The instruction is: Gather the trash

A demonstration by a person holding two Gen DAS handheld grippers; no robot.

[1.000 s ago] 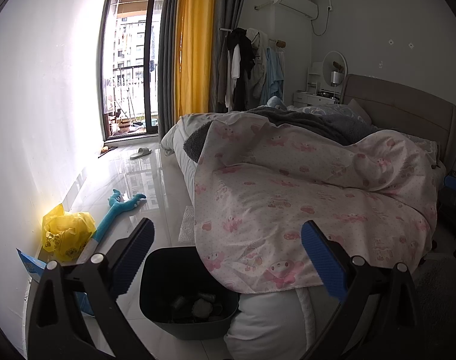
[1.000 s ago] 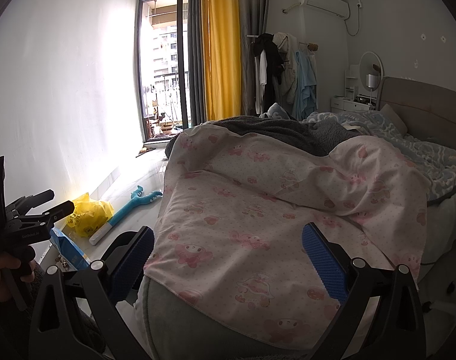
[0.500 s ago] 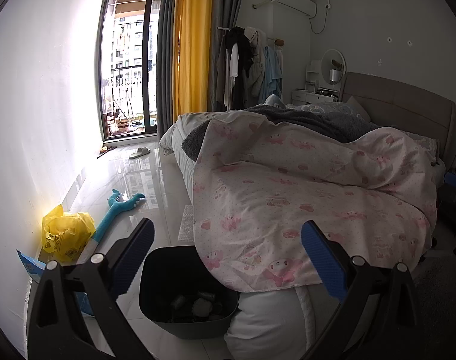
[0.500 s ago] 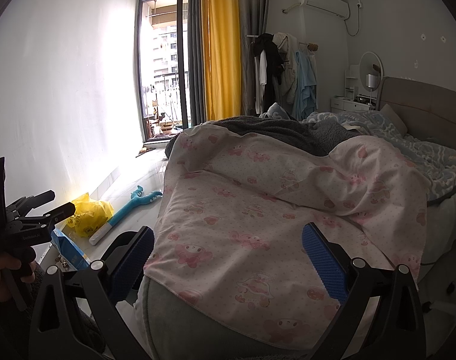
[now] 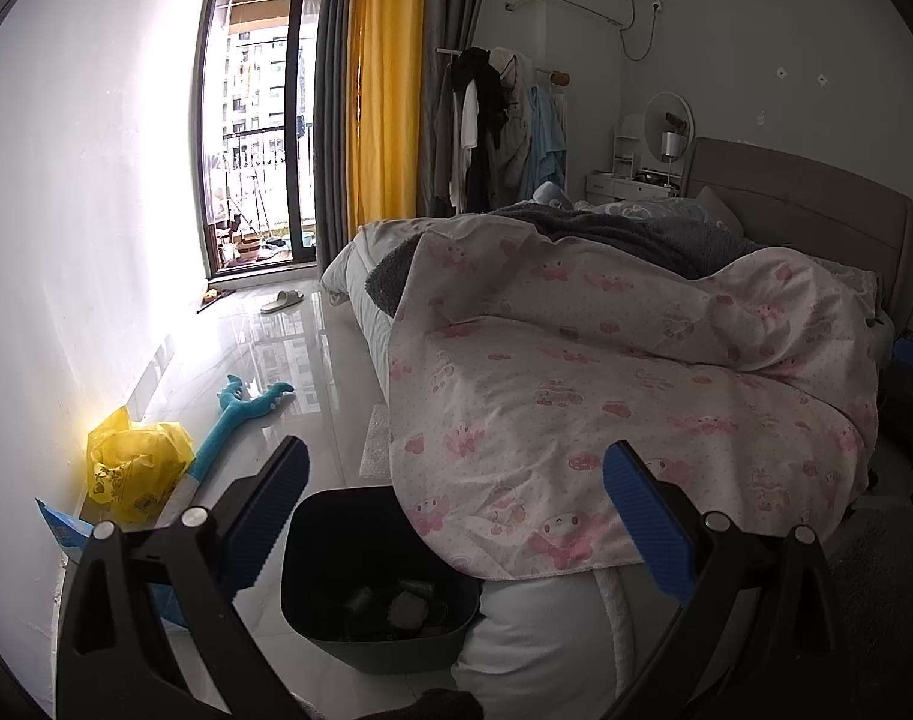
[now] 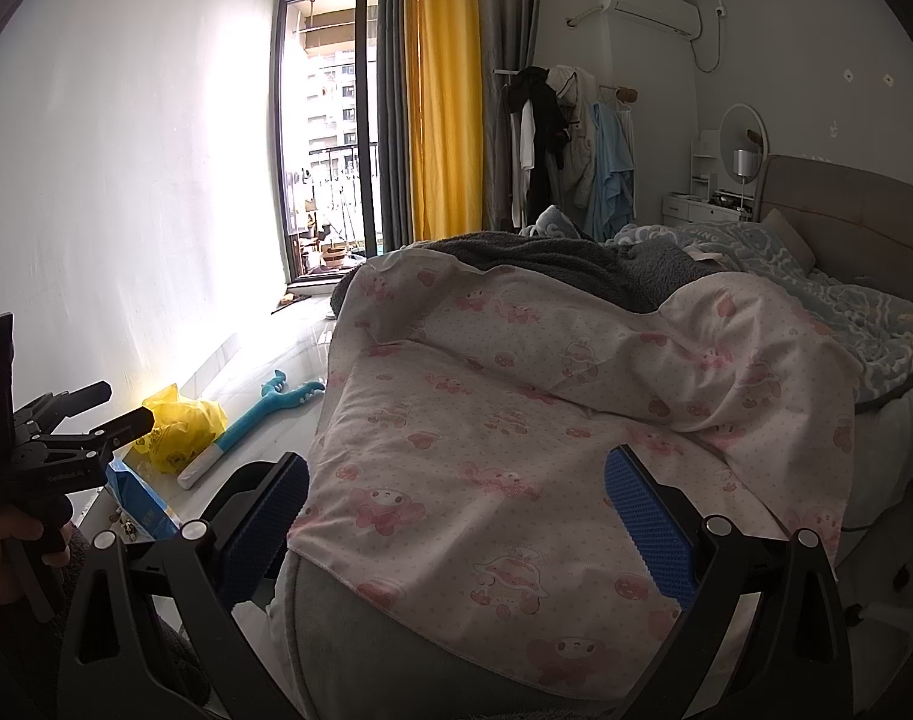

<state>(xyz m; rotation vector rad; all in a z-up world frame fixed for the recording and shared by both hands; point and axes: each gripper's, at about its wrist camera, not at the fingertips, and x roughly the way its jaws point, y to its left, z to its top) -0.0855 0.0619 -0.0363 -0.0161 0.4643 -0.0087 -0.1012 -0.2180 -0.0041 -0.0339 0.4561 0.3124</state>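
A black trash bin (image 5: pixel 312 546) stands on the floor at the foot of the bed, with crumpled trash in its bottom. A yellow plastic bag (image 5: pixel 134 468) and a blue packet (image 5: pixel 63 531) lie on the floor by the left wall; both also show in the right wrist view, the bag (image 6: pixel 180 429) and the packet (image 6: pixel 141 507). My left gripper (image 5: pixel 456 516) is open and empty, held above the bin. My right gripper (image 6: pixel 456 516) is open and empty over the foot of the bed. The left gripper also shows from the side at the left edge of the right wrist view (image 6: pixel 105 405).
A bed with a pink patterned sheet (image 5: pixel 606 372) fills the right. A blue plush toy (image 5: pixel 240 408) lies on the glossy floor. A slipper (image 5: pixel 282 300) lies near the balcony door (image 5: pixel 258 150). A clothes rack (image 5: pixel 492 120) stands by the yellow curtain.
The left wrist view has shifted very slightly. The right gripper has not moved. Both stay open and empty.
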